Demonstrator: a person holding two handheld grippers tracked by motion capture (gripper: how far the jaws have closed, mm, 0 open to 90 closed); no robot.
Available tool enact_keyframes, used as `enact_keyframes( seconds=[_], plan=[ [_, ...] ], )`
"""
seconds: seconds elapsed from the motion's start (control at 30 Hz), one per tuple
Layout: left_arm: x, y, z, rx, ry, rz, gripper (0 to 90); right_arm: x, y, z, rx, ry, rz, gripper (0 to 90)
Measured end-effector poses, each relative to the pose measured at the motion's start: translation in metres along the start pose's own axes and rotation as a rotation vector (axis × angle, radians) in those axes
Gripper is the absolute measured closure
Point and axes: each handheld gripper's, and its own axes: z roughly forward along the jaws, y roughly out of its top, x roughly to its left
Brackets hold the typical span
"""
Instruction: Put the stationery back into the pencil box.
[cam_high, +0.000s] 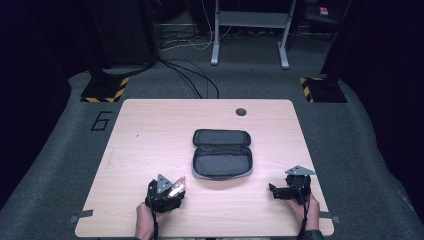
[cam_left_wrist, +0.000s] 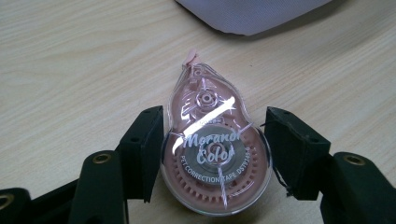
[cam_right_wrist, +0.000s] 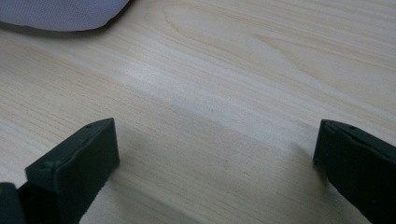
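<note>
Pencil case unzipped, lying flat mid-table, grey lining bare, nothing visible inside. Left gripper near table's front edge, just left of case, jaws clamped on pink correction tape dispenser; dispenser tip points toward case. Right gripper right of case, jaws wide apart, holding nothing, above bare wood.

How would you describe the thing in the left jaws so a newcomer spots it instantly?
On the wooden table, look just left of the open grey pencil case, near the front edge. There the left gripper clamps a pink correction tape: teardrop-shaped, clear shell, geared wheel inside, the only pink item there.
</note>
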Motion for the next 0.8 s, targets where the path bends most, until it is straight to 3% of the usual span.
enact_keyframes(
  seconds=[0.13, 0.3, 0.8],
  plan=[
    [0.002, 0.001, -0.006, -0.018, -0.004, -0.015, 39.6, 0.000, 0.000, 0.000, 0.000, 0.003, 0.007, 0.0],
    [0.002, 0.008, -0.012, -0.033, -0.010, 0.001, 39.6, 0.001, 0.000, 0.000, 0.000, 0.002, 0.008, 0.0],
    [-0.005, 0.041, -0.023, -0.054, -0.036, 0.084, 39.6, 0.000, 0.000, 0.000, -0.005, 0.004, 0.008, 0.0]
  ],
)
